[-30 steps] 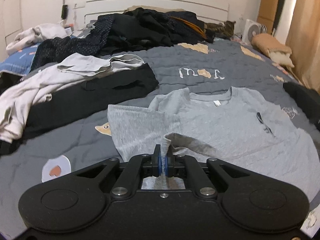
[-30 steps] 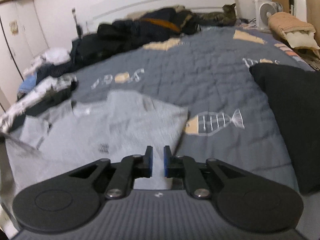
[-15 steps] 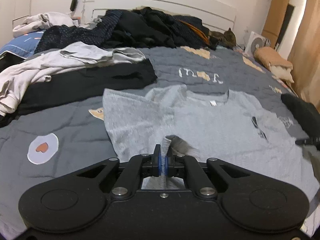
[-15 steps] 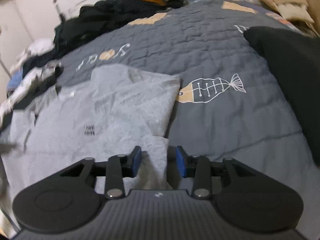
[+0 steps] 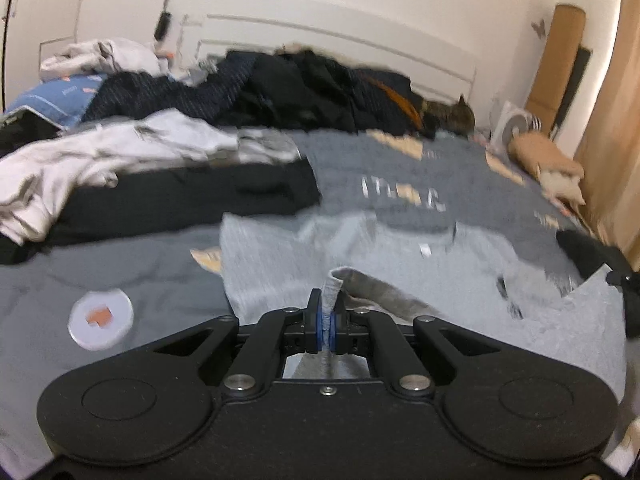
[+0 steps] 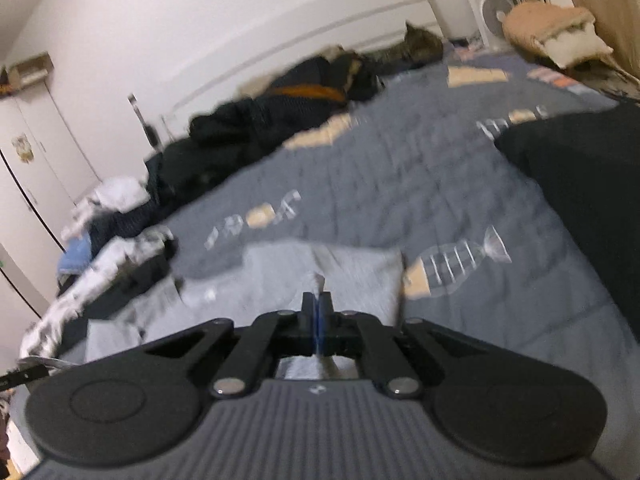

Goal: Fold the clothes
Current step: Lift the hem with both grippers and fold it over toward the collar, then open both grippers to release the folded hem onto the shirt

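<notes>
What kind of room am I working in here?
Most likely a bedroom at home: the grey T-shirt lies on a bed with a grey quilt and a white headboard, loose clothes are piled near the headboard, and a white wardrobe stands at the side.

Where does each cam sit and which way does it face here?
Left wrist: on the left gripper, facing along the bed toward the headboard; own black fingers shut on a fold of the grey T-shirt.
Right wrist: on the right gripper, tilted, facing up the bed; its fingers shut on the T-shirt's edge.
Shared: the T-shirt, grey quilt, dark clothes pile, cat, fan.
</notes>
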Demonstrator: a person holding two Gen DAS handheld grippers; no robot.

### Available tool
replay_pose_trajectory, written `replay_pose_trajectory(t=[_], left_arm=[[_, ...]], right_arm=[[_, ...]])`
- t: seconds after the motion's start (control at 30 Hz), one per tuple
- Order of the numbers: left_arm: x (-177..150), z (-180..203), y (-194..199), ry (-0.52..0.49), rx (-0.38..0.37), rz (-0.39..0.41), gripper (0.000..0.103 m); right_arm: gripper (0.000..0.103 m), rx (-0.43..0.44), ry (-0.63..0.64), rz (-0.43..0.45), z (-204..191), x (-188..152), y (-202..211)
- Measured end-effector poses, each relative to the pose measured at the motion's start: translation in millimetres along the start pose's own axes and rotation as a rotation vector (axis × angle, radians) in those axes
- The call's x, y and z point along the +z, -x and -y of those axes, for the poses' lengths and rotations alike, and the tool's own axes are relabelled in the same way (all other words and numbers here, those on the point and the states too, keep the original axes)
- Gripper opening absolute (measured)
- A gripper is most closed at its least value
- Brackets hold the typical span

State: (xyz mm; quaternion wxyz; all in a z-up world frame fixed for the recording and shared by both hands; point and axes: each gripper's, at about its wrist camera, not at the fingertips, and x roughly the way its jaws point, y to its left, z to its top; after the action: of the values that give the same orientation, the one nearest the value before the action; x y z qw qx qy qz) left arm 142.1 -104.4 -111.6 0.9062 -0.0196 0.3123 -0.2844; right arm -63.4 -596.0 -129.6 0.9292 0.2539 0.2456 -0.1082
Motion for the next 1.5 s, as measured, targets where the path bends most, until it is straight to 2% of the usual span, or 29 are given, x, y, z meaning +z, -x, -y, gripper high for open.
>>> replay_pose_trajectory(t=[0.23, 0.53, 0.7, 0.87, 0.93, 0.97, 1.0, 1.1, 1.13, 1.23, 1.3, 1.37, 1.43, 1.5], left_arm=[[43.1, -7.9, -20.1, -0.057, 0.047, 0.019, 0.003], [93.5, -9.8, -95.2, -0.146, 0.093, -0.027, 0.003], [101.1, -15.0, -143.5, -0.167, 0.127, -0.082, 0.003], [87.3, -24.2, -184.2, -0.169, 0.178, -0.176, 0.005], [81.1, -31.6, -193.2, -0.156, 0.208, -0.219, 0.01], [79.0, -36.4, -194.0, -0.142, 0.225, -0.233, 0.015], [77.8, -42.1, -191.8, -0.122, 0.245, -0.239, 0.027], [77.1, -55.0, -169.4, -0.069, 0.262, -0.191, 0.045], [77.2, -58.0, -160.2, -0.053, 0.267, -0.172, 0.047], [72.0, -50.2, -127.2, -0.041, 0.281, -0.116, 0.046], [65.2, -45.7, -102.7, -0.013, 0.299, -0.075, 0.046], [57.5, -44.3, -83.6, 0.049, 0.305, -0.052, 0.046], [49.7, -43.5, -66.4, 0.117, 0.307, -0.034, 0.046], [37.2, -36.2, -54.0, 0.141, 0.289, -0.036, 0.046]], right_arm=[[0.0, -0.021, -0.017, 0.073, -0.5, 34.7, -14.5], [0.0, -0.086, 0.013, 0.04, 6.0, 75.3, -93.3], [0.0, -0.129, 0.053, 0.004, 3.7, 84.1, -138.5], [0.001, -0.17, 0.145, -0.057, 3.7, 67.0, -184.4], [0.002, -0.217, 0.221, -0.075, 3.7, 58.0, -196.4], [0.004, -0.249, 0.261, -0.08, 3.7, 54.4, -200.1], [0.005, -0.264, 0.269, -0.087, 4.3, 55.3, -196.6], [0.007, -0.31, 0.292, -0.107, 6.4, 58.2, -186.4], [0.007, -0.321, 0.296, -0.11, 7.1, 59.0, -181.8], [0.015, -0.263, 0.24, -0.084, 3.7, 55.6, -147.7], [0.027, -0.26, 0.223, -0.069, -2.6, 49.6, -128.4], [0.033, -0.236, 0.191, -0.041, -10.2, 36.3, -103.4], [0.035, -0.214, 0.159, -0.031, -16.3, 23.6, -86.6], [0.038, -0.194, 0.126, -0.027, -22.4, 9.4, -68.4]])
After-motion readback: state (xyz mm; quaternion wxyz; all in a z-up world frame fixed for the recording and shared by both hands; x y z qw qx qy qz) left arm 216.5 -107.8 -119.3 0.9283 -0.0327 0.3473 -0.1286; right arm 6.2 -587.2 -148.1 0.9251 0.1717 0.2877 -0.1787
